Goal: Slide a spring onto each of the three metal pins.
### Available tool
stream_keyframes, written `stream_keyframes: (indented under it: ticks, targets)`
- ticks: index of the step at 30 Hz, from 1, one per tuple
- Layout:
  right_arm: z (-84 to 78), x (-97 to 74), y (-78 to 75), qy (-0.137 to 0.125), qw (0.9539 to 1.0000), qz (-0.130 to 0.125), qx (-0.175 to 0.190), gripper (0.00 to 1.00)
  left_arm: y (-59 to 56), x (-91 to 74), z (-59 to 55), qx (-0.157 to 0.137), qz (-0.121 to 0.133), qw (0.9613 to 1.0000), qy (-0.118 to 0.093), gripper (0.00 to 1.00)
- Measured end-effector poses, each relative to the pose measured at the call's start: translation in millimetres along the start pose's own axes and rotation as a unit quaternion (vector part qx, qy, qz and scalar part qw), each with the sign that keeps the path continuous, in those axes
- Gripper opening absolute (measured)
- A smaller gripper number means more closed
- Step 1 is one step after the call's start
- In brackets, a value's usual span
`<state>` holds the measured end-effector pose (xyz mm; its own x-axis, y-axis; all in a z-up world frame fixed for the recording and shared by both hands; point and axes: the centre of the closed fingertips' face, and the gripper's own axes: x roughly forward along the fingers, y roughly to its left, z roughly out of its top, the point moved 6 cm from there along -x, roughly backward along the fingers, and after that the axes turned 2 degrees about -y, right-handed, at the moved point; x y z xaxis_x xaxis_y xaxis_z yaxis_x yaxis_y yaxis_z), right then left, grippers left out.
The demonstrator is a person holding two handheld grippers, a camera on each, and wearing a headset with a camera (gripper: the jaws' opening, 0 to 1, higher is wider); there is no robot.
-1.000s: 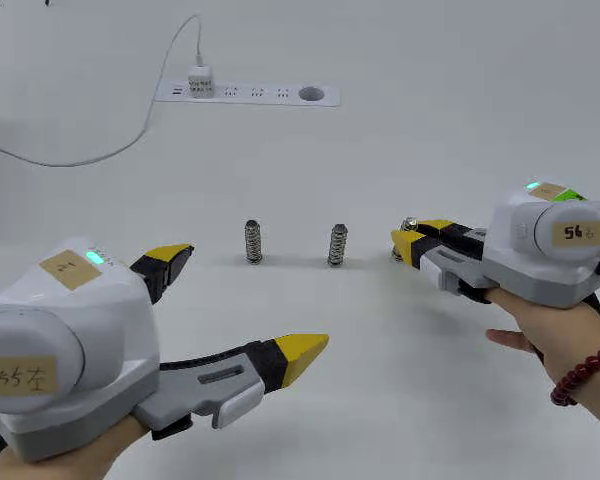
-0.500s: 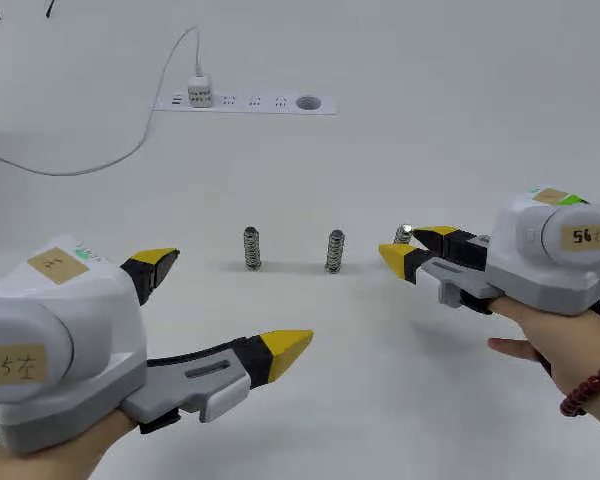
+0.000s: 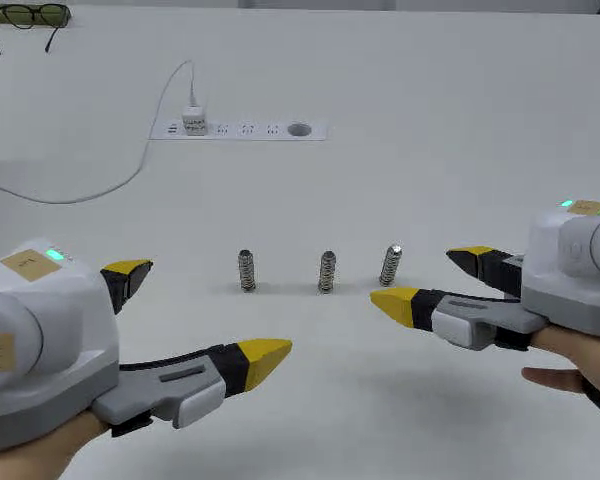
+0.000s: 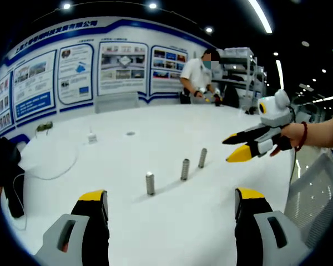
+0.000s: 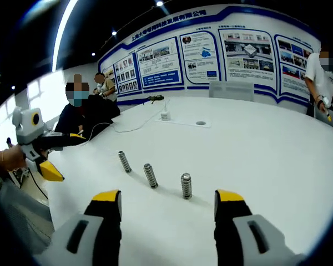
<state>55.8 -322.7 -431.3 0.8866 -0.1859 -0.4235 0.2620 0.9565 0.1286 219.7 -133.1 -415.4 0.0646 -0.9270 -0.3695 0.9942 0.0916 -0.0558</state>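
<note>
The left gripper point(image 3: 195, 315) hangs over the near left of the white table point(image 3: 460, 120), jaws spread wide with nothing between them. Beyond it three springs stand in a row: left spring point(image 3: 246, 270), middle spring point(image 3: 327, 271) and right spring point(image 3: 391, 264), which leans slightly, a pin point(image 3: 395, 249) poking from its top. Just right of them, the right gripper point(image 3: 430, 278) gapes empty.

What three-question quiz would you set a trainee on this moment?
1. True or false: the right gripper is shut on a spring.
2. How many springs stand upright in the row on the table?
3. What lies on the table beyond the row? A) a power strip B) a toolbox C) a tray
Key: 1 false, it is open and holds nothing; 2 three; 3 A.
</note>
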Motion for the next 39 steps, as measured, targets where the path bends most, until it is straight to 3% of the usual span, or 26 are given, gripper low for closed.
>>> stream_keyframes:
  ticks: [6, 19, 27, 39]
  targets:
    - [1.4, -20.0, 9.1, 0.007, 0.9999, 0.007, 0.003, 0.77, -0.2, -8.8, -0.2, 0.0, -0.001, 1.0, 0.004, 0.98]
    - [-8.5, -56.4, 28.7, 0.026, 0.9994, 0.019, -0.009, 0.88, -6.8, -34.6, -14.4, -0.004, 0.006, 0.9995, 0.031, 1.0]
    - [-14.3, -67.6, 34.3, 0.02, 0.9997, 0.011, -0.009, 0.94, -7.3, -44.6, -17.1, -0.007, 0.013, 0.9994, 0.031, 1.0]
    - [-19.7, -71.5, 42.1, 0.029, 0.999, 0.014, -0.029, 0.99, -8.7, -44.4, -15.0, -0.012, 0.015, 0.9993, 0.032, 1.0]
